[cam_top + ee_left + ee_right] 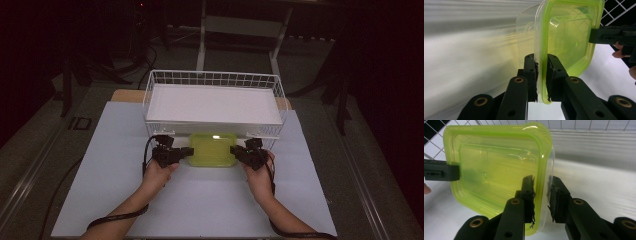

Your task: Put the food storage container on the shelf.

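Note:
A clear plastic container with a yellow-green lid (212, 149) is in front of the wire basket, between my two grippers. My left gripper (189, 151) is shut on its left rim. In the left gripper view the jaws (541, 62) pinch the edge of the lid (569, 32), with the clear body to their left. My right gripper (233, 149) holds the opposite rim. In the right gripper view its jaws (541, 182) straddle the container's edge (496, 167), pads against the lid and the clear wall. Each gripper view shows the other gripper's black jaw on the far rim.
A white wire basket (150, 85) stands just behind the container, with a flat white panel (212, 102) lying in it. The white table top (200, 200) stretches toward the person. Dark floor and table legs lie beyond the basket.

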